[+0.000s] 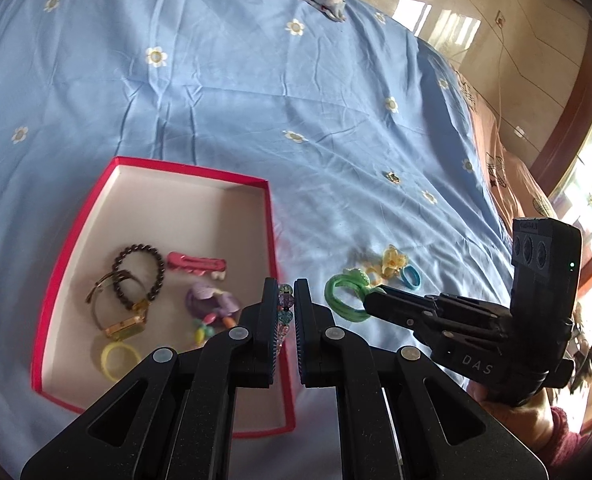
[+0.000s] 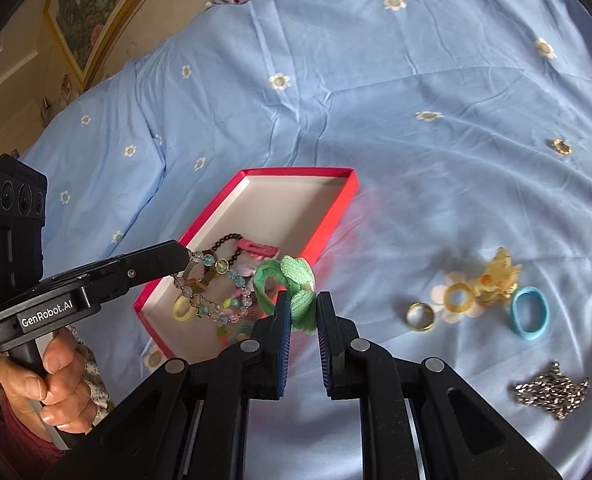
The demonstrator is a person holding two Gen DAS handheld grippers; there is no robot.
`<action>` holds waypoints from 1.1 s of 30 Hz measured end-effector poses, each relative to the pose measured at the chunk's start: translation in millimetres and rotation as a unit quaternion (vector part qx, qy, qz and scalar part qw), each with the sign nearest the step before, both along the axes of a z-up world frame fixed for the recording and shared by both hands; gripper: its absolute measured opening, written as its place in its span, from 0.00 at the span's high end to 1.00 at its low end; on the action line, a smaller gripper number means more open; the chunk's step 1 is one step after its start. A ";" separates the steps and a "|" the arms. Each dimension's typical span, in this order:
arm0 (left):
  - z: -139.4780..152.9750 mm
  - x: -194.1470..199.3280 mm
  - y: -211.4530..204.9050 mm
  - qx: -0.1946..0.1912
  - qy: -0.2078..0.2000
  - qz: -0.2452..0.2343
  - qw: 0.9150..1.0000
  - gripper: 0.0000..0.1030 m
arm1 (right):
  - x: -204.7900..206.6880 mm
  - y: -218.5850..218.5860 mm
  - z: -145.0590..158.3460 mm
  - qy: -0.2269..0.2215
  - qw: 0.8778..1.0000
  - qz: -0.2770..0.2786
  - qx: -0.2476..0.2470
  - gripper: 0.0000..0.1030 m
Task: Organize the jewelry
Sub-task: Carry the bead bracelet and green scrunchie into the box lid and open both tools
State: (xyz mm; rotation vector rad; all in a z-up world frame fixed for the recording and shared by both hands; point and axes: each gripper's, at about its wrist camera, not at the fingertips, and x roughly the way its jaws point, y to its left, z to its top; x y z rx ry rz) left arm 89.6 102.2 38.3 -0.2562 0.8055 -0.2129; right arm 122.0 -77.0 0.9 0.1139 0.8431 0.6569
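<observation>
Left hand-held gripper [image 1: 285, 308]: nearly closed, pinched on a bead bracelet [image 2: 216, 292], which is seen in the right view dangling over the near end of the red box [image 1: 76, 240]. Right hand-held gripper [image 2: 301, 312]: nearly closed on a green scrunchie [image 2: 292, 284], held just beside the box's right rim, above the bed [image 1: 216, 100].

Already in the box: dark bead bracelet [image 1: 140, 276], watch [image 1: 120, 320], pink clip [image 1: 196, 264], yellow ring [image 1: 118, 360], purple piece [image 1: 212, 300].

Still on the sheet, right of the box: gold ring [image 2: 420, 316], yellow ring with amber flower clip [image 2: 492, 280], blue loop [image 2: 530, 318], silver chain [image 2: 552, 390]; a small ring [image 2: 561, 146] lies well apart, farther back.

Step judged: both items are being carried to the box. Next, each gripper needs to be brought over the open tray and its jaws opened so the pieces drop inside without snagging on the rim.
</observation>
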 end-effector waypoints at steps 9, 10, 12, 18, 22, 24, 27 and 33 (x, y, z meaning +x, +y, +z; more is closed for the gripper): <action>-11.6 -19.8 29.7 -0.007 0.014 0.032 0.999 0.94 | -14.2 35.7 -5.7 0.004 0.999 0.040 -0.009 0.88; -13.4 -21.9 32.8 -0.008 0.015 0.034 0.999 0.94 | -16.6 41.2 -7.2 0.005 0.999 0.047 -0.012 0.88; -16.0 -25.5 37.7 -0.009 0.017 0.040 0.999 0.94 | -19.6 48.5 -9.4 0.006 0.998 0.055 -0.016 0.88; -25.4 -35.0 55.2 -0.014 0.024 0.057 0.998 0.94 | -24.1 68.1 -17.8 0.014 0.997 0.075 -0.032 0.88; -32.9 -39.0 65.9 -0.017 0.030 0.068 0.997 0.94 | -25.0 78.2 -25.0 0.020 0.995 0.084 -0.045 0.88; -37.7 -40.1 72.1 -0.019 0.034 0.073 0.997 0.94 | -24.3 83.0 -28.3 0.022 0.995 0.088 -0.052 0.88; -45.0 -41.9 80.9 -0.023 0.040 0.083 0.996 0.94 | -23.2 90.3 -35.0 0.026 0.993 0.093 -0.063 0.88; -60.9 -43.1 99.7 -0.025 0.055 0.103 0.993 0.94 | -19.1 101.4 -46.9 0.033 0.991 0.101 -0.082 0.88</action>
